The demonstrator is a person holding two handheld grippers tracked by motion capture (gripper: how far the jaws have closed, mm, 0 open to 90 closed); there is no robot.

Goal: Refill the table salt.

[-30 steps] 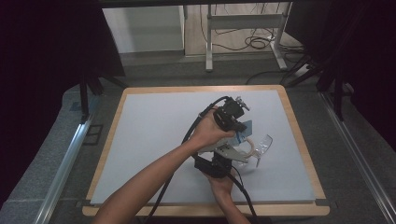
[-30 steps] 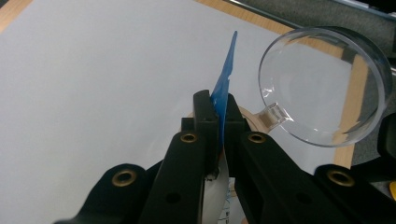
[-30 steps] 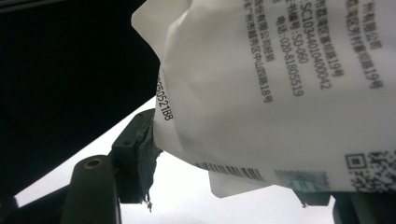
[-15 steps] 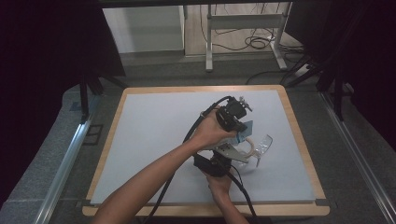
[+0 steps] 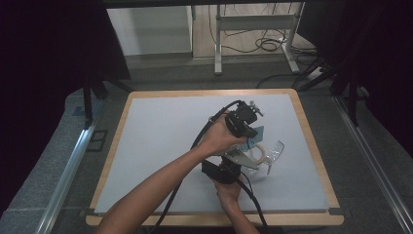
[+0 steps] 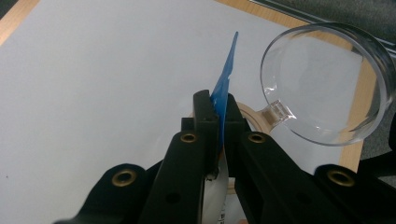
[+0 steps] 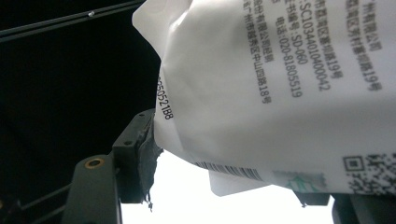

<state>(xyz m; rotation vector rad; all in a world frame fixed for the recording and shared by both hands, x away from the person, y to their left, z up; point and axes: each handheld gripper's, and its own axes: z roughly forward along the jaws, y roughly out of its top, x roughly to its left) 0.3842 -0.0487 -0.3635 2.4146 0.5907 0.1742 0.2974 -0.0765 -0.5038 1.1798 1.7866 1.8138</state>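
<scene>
My left hand-held gripper [image 6: 219, 109] is clenched on the pouch's blue edge [image 6: 225, 77]. My right hand-held gripper [image 7: 233, 182] grasps the white pouch [image 7: 289, 93]. A clear glass [image 6: 327, 84] lies at two o'clock on the surface [image 5: 160, 141].

White printed pouch [image 7: 280, 93] between the right gripper's [image 7: 233, 186] black jaws, barcode at bottom.
</scene>
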